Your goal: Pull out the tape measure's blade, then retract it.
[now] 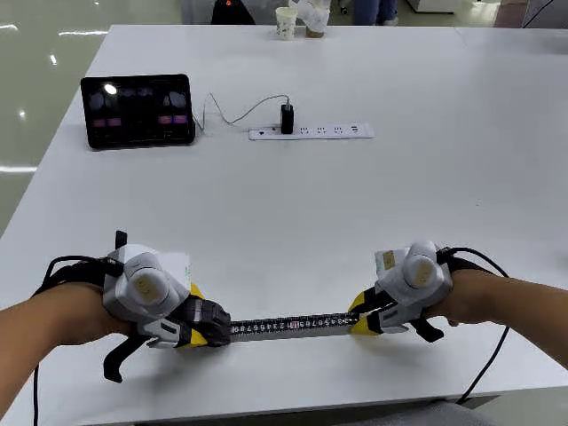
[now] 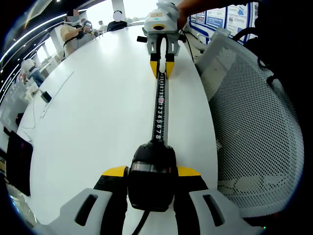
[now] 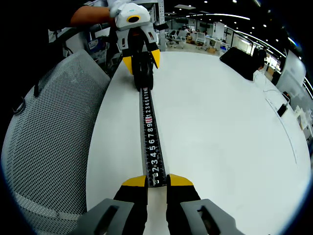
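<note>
A black tape measure case (image 1: 209, 322) sits clamped in my left gripper (image 1: 197, 325) near the table's front edge; the same case (image 2: 152, 171) sits between the yellow-tipped fingers in the left gripper view. Its black blade (image 1: 293, 324) with white numbers runs level to the right. My right gripper (image 1: 362, 319) is shut on the blade's end (image 3: 154, 181). The blade (image 2: 160, 110) stretches from the case to the right gripper (image 2: 162, 71) in the left gripper view. In the right gripper view the blade (image 3: 149, 137) leads to the case (image 3: 142, 68) and left gripper (image 3: 141, 61).
A black tablet (image 1: 138, 110) stands at the back left of the white table (image 1: 373, 204). A white power strip (image 1: 311, 131) with a plugged charger (image 1: 287, 116) lies mid-back. Paper cups (image 1: 286, 22) stand at the far edge. A mesh chair back (image 3: 46, 137) is close to the table's front.
</note>
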Available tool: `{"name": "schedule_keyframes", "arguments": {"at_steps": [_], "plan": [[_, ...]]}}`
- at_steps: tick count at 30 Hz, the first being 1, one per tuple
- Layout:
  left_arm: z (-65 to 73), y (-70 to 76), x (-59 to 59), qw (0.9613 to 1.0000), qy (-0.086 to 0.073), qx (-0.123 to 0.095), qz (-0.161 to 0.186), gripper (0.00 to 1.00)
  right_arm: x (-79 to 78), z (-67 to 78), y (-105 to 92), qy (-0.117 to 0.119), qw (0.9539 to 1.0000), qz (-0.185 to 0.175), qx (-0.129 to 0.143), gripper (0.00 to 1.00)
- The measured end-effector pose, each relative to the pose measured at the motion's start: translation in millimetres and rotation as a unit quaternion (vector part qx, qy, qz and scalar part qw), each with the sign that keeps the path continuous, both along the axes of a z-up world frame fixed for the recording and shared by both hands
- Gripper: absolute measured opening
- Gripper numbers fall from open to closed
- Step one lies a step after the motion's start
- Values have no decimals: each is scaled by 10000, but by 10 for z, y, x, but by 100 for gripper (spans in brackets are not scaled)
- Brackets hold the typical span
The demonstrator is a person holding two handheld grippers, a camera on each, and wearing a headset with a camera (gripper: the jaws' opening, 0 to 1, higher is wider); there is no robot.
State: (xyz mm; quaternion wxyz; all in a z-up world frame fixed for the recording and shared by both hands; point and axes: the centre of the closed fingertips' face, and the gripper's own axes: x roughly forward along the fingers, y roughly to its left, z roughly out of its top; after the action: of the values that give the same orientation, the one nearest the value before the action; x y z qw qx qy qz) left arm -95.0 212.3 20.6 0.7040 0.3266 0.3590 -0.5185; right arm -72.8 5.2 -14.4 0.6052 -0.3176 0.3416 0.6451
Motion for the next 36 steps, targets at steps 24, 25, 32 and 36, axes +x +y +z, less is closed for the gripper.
{"name": "schedule_keyframes", "arguments": {"at_steps": [24,25,32,36], "plan": [[-6,10,6,10000,-13,-10,23,30,31,-11,-108,-1,10000,-22,-35,10],[-5,10,5,10000,-10,-14,26,30,32,-10,-112,-1,10000,-23,-33,10],[-3,9,2,10000,-1,-12,17,30,40,-8,-152,-9,10000,-38,-31,10],[-3,6,5,10000,3,-12,10,30,40,-8,-163,-24,10000,-41,-43,10]]}}
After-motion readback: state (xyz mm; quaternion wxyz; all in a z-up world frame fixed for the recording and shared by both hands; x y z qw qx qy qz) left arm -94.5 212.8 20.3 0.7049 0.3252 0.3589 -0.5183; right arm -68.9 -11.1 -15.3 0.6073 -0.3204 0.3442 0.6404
